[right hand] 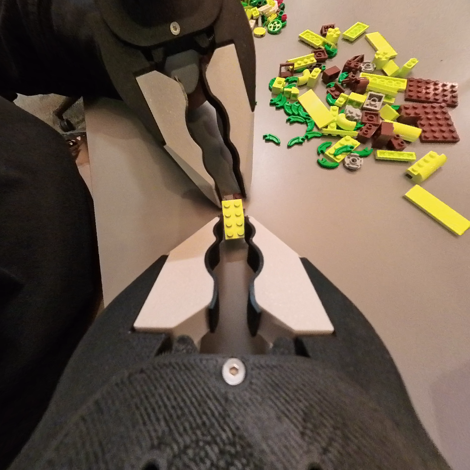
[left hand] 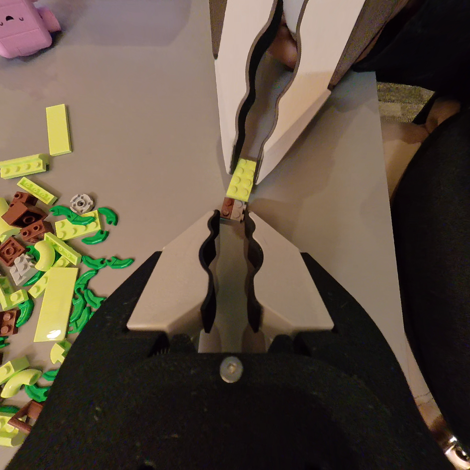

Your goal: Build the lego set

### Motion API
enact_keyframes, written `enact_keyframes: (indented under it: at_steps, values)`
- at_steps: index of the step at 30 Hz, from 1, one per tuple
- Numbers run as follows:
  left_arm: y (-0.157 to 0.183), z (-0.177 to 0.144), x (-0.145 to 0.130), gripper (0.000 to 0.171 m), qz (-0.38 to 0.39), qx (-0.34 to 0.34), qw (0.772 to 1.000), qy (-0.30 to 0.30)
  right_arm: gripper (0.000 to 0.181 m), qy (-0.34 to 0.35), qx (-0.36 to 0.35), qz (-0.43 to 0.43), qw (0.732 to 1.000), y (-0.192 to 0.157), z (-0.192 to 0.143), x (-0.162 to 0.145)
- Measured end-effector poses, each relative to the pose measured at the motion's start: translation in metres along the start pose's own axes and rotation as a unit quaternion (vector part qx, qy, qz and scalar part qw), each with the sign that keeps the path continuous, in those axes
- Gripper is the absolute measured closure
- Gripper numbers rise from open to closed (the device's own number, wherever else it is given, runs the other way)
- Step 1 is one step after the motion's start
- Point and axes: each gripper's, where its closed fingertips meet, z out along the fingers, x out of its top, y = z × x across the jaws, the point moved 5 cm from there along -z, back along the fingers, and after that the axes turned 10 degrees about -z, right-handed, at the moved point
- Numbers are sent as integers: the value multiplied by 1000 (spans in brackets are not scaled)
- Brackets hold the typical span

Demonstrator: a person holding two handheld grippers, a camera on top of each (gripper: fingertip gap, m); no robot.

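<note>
Left gripper (left hand: 232, 216) pinches a small brown-and-grey brick stack (left hand: 234, 209); right gripper (right hand: 232, 223) clamps a lime 2x4 plate (right hand: 232, 222), its end touching the stack, above the table (left hand: 152, 127).

Glossy plastic lime plate (right hand: 233, 222); matt smooth table (right hand: 330, 279); rough-textured black tool body (right hand: 203, 407).

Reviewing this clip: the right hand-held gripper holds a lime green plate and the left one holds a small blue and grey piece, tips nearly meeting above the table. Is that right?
Not quite: the piece in the left hand-held gripper is brown and grey, not blue and grey, as the left wrist view shows. The rest stands: the right hand-held gripper holds the lime green plate, and the tips nearly meet above the table.
</note>
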Motion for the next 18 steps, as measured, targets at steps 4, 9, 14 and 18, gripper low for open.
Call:
enact_keyframes:
  at_steps: [4, 9, 14, 18]
  values:
    - [0, 0, 0, 153, -3, -2, 1000, -1, 168, -22, -2, -1, 1000, 0, 5, -2]
    - [0, 0, 0, 152, -6, -5, 1000, -2, 168, -19, 0, 2, 1000, 1, 6, -2]
    - [-1, 0, 0, 152, -7, -6, 1000, -3, 168, -23, 4, -1, 1000, 1, 7, -2]
    - [0, 0, 0, 152, -6, -6, 1000, -2, 167, -27, 4, -2, 1000, 1, 8, -2]
